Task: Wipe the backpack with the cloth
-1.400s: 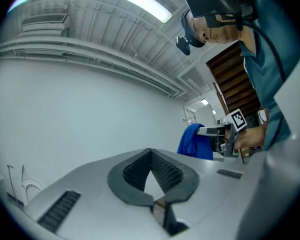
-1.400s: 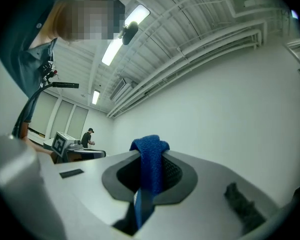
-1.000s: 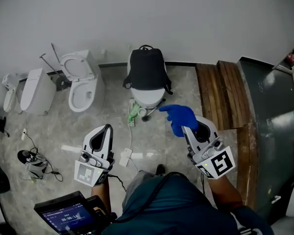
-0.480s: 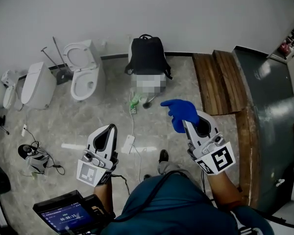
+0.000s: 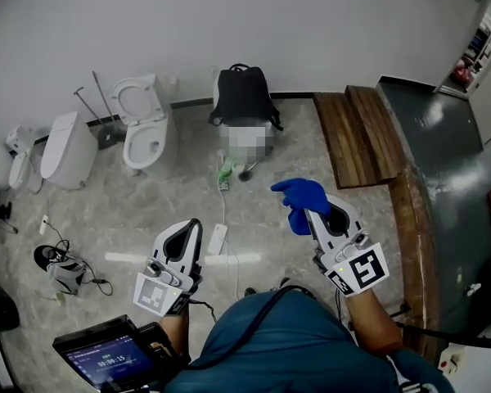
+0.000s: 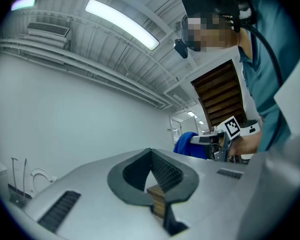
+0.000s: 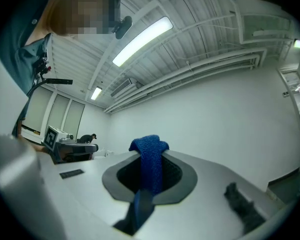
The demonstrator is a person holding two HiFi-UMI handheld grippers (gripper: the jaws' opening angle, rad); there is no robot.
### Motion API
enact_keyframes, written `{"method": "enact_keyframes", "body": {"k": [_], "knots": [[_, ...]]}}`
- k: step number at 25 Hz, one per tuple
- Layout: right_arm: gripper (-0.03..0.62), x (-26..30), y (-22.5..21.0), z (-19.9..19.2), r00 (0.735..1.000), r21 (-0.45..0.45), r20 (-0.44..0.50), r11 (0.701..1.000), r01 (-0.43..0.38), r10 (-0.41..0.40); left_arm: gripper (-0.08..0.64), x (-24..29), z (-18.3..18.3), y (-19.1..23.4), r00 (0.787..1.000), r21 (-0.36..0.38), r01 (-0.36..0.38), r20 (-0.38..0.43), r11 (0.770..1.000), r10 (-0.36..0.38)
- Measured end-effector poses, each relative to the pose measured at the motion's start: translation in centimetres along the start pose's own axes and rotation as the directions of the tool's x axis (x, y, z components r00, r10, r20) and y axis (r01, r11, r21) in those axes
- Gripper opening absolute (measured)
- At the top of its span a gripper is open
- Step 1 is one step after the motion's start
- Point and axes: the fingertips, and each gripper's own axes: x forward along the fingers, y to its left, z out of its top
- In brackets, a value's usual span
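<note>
The black backpack (image 5: 244, 97) stands upright against the white wall, well apart from both grippers. The blue cloth (image 5: 301, 203) is pinched in the right gripper (image 5: 321, 219), whose jaws are closed on it; a fold sticks up past the tips and points toward the backpack.

On the floor between person and backpack lie a green object (image 5: 224, 173) and a white cable (image 5: 222, 211) running to a white adapter (image 5: 218, 238). Left of the backpack is a toilet (image 5: 143, 129) with its lid up. To the right lie wooden planks (image 5: 356, 133).

The left gripper (image 5: 186, 232) is held low at the person's left with its jaws together on nothing. Both grippers angle forward.
</note>
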Motion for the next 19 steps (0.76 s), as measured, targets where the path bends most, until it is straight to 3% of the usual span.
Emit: {"method": "enact_keyframes", "body": {"k": [8, 12, 19], "knots": [[0.028, -3.9, -2.8, 0.5, 0.999, 0.014, -0.031, 0.999, 0.044, -0.044, 0.0, 1.5, 0.1, -3.8, 0.999, 0.053, 0.039, -0.029, 0.998, -0.037], [0.028, -5.4, -3.5, 0.7, 0.999, 0.019, -0.025, 0.999, 0.038, -0.037, 0.0, 2.5, 0.7, -5.9, 1.0, 0.009, 0.025, -0.003, 1.0, -0.025], [0.028, -7.2, -0.8, 0.8, 1.0, 0.006, -0.016, 1.0, 0.01, -0.01, 0.0, -0.7, 0.8, -7.3, 1.0, -0.026, -0.017, 0.018, 1.0, 0.017]]}}
